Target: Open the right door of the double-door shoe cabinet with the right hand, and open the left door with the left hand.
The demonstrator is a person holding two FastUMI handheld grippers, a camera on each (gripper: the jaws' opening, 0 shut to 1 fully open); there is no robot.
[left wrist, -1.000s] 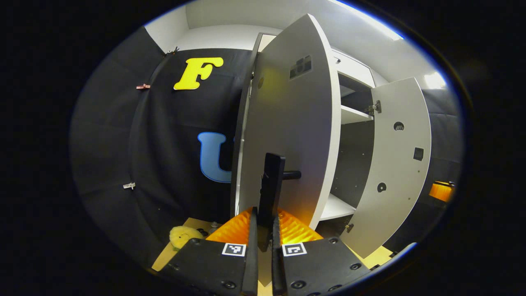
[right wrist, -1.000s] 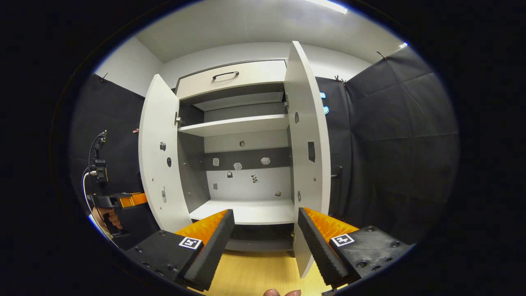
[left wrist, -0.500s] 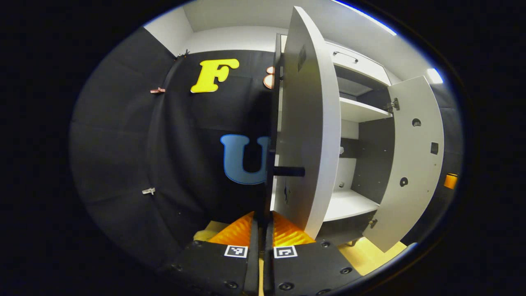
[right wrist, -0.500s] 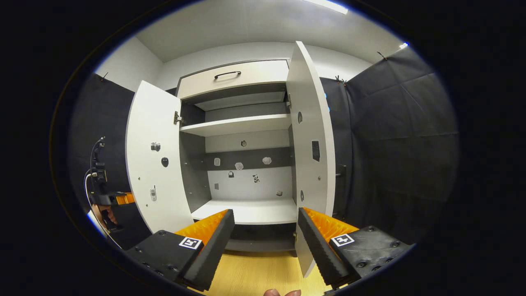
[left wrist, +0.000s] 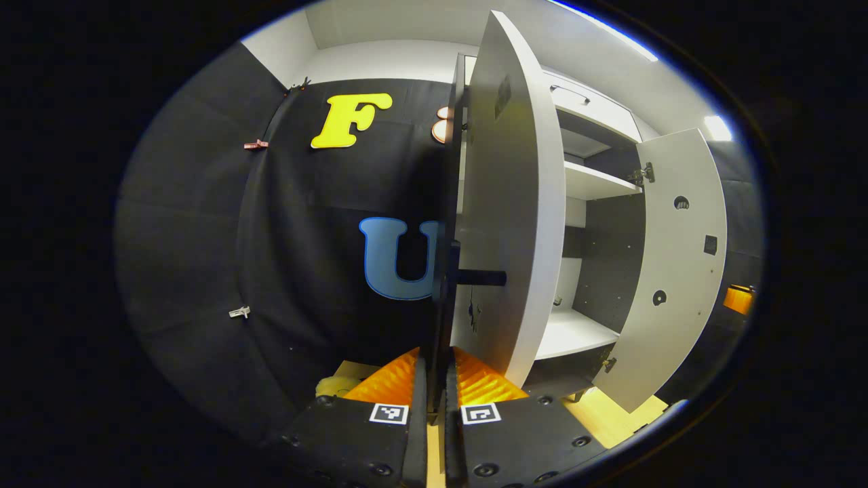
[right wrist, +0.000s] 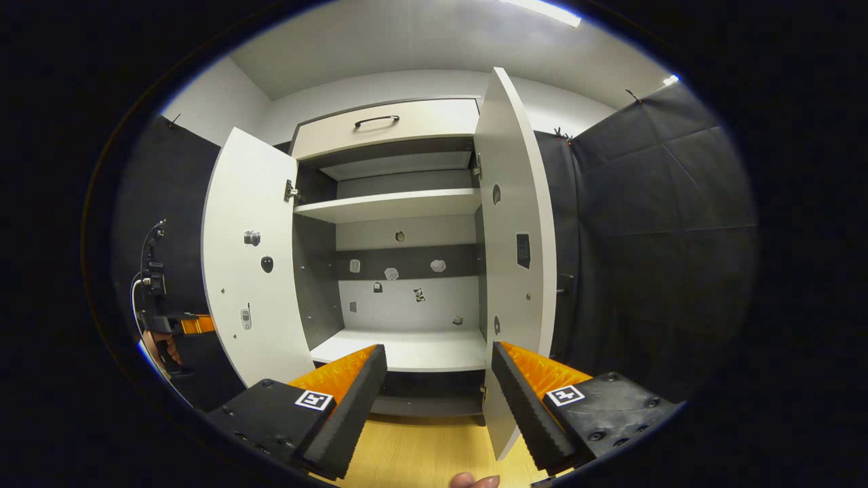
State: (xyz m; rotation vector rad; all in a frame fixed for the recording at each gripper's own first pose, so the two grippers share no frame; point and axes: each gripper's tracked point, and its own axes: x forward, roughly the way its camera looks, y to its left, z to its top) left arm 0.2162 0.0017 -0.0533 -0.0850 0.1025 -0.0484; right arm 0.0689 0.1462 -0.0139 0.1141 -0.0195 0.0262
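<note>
Left gripper view: left tool (left wrist: pixel 434 376) clamped on the left door's handle (left wrist: pixel 447 298), door swung wide; right tool (right wrist: pixel 437 386) gapes apart. Next, likely release.

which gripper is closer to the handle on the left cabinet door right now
Left. The left gripper sits directly at the left door's handle, its fingers closed around the handle bar. The right gripper hangs open, back from the cabinet, apart from that door.
</note>
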